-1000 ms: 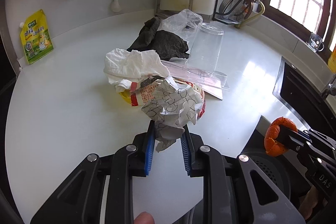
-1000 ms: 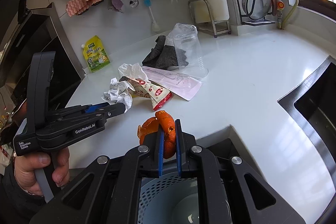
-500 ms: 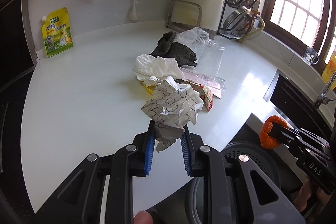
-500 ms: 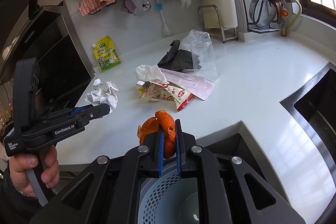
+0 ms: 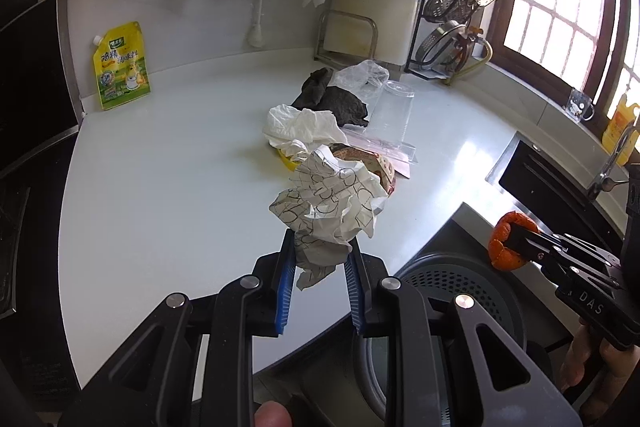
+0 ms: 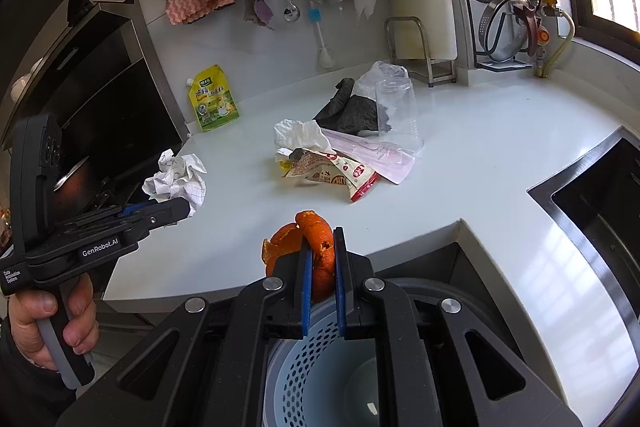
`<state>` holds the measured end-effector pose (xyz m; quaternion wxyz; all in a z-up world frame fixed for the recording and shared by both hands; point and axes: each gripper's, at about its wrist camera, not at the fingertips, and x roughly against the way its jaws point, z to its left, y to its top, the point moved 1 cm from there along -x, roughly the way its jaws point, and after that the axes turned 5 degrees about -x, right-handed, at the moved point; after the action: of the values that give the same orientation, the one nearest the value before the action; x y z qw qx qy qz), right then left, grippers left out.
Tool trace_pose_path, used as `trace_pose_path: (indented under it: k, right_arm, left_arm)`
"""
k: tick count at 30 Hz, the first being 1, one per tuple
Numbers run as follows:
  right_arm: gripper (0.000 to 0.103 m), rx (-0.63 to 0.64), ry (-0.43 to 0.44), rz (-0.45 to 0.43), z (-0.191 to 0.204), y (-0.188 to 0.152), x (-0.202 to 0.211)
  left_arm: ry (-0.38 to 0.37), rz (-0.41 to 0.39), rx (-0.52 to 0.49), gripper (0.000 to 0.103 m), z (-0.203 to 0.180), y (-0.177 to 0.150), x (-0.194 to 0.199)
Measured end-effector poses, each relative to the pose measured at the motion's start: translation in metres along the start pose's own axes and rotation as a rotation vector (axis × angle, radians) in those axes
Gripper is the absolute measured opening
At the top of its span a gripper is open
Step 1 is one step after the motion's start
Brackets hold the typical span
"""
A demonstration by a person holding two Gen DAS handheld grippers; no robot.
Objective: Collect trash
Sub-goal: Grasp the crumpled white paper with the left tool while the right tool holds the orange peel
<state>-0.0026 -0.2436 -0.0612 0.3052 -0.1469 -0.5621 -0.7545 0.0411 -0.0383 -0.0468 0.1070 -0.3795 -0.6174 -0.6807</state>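
Observation:
My left gripper point(image 5: 320, 259) is shut on a crumpled white paper ball point(image 5: 332, 203) with black print and holds it above the counter's front edge; it also shows in the right wrist view point(image 6: 178, 179). My right gripper point(image 6: 320, 259) is shut on an orange peel point(image 6: 316, 247) over the perforated trash bin point(image 6: 304, 359). The peel point(image 5: 508, 243) and bin point(image 5: 460, 287) show at lower right in the left wrist view. On the counter lie a white tissue point(image 6: 300, 133), a red snack wrapper point(image 6: 340, 173) and a pink plastic sleeve point(image 6: 376, 153).
A dark cloth point(image 6: 352, 111), a clear upturned cup point(image 6: 396, 111) and a clear bag point(image 6: 380, 73) sit behind the pile. A yellow pouch point(image 6: 212, 99) leans on the wall. The stove point(image 6: 100, 115) is left, the sink point(image 6: 600, 203) right.
My left gripper has lifted the paper ball off the pile and drawn it back toward the counter's front edge. My right gripper has pulled back slightly, keeping the peel over the bin.

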Motion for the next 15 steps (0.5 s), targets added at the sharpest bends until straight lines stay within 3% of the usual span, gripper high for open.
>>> trace_pose_path:
  k: [15]
  right_arm:
    - [0.009, -0.019, -0.054, 0.007, -0.015, -0.033, 0.037]
  left_arm:
    - [-0.094, 0.016, -0.078, 0.023, -0.049, -0.017, 0.013]
